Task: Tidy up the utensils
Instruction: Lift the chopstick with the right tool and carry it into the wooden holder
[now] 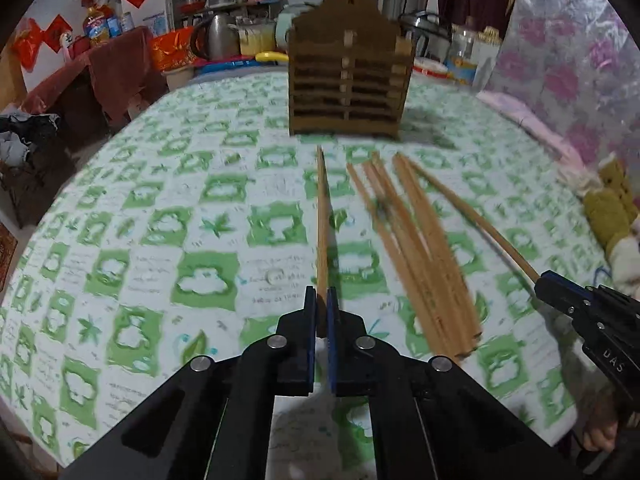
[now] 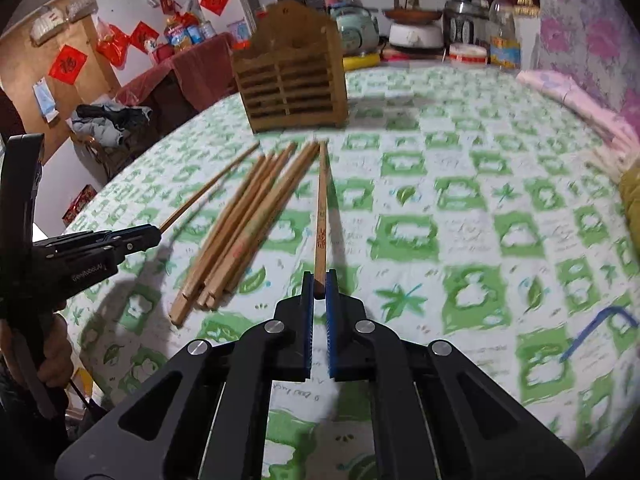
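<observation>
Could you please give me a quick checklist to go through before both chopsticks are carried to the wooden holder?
1. Left gripper shut on its chopstick: ok.
2. Right gripper shut on its chopstick: ok.
3. Each grip sits at the near end, so the long free end may swing: not ok.
4. Wooden holder upright on the table, nothing between it and the grippers: ok.
5. Held chopsticks clear of the loose pile: cannot tell, they lie close beside it.
6. Holder's top compartments free: cannot tell, the openings are out of sight.
</observation>
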`<control>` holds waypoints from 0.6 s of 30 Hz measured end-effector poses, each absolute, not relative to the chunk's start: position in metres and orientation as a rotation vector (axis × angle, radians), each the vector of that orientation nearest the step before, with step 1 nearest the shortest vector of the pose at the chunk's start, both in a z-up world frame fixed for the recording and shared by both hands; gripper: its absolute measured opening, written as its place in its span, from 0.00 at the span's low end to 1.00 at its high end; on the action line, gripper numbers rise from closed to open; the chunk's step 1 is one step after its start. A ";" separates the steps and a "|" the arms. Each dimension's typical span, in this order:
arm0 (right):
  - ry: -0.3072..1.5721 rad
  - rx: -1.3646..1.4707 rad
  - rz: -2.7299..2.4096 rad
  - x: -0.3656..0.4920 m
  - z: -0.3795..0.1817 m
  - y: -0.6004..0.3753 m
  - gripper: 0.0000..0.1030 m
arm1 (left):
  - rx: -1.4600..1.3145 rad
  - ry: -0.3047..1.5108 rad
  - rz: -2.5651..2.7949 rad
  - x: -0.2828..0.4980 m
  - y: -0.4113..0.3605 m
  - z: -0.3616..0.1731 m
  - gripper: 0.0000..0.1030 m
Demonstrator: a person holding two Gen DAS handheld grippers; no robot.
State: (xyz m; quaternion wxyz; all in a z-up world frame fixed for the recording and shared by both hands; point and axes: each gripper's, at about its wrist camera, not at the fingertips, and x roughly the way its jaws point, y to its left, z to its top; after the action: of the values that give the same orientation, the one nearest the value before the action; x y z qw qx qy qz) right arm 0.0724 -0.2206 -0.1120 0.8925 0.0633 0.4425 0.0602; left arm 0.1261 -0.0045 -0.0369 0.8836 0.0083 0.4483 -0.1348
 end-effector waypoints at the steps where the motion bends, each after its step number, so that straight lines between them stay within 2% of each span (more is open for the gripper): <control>1: 0.896 0.126 0.123 0.072 -0.104 -0.222 0.06 | 0.013 0.923 -0.282 0.125 -0.003 -0.033 0.05; 9: 0.717 0.098 0.141 0.089 -0.032 -0.229 0.06 | -0.015 0.829 -0.307 0.142 0.001 0.037 0.05; 18: 0.632 0.109 0.164 0.142 0.017 -0.231 0.06 | -0.003 0.734 -0.319 0.191 -0.015 0.107 0.05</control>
State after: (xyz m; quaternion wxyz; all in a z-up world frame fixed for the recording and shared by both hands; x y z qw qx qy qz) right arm 0.1419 -0.2312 0.0169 0.9457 0.0537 0.3103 0.0804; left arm 0.1908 -0.0153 0.1073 0.9211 -0.0017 0.3571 -0.1551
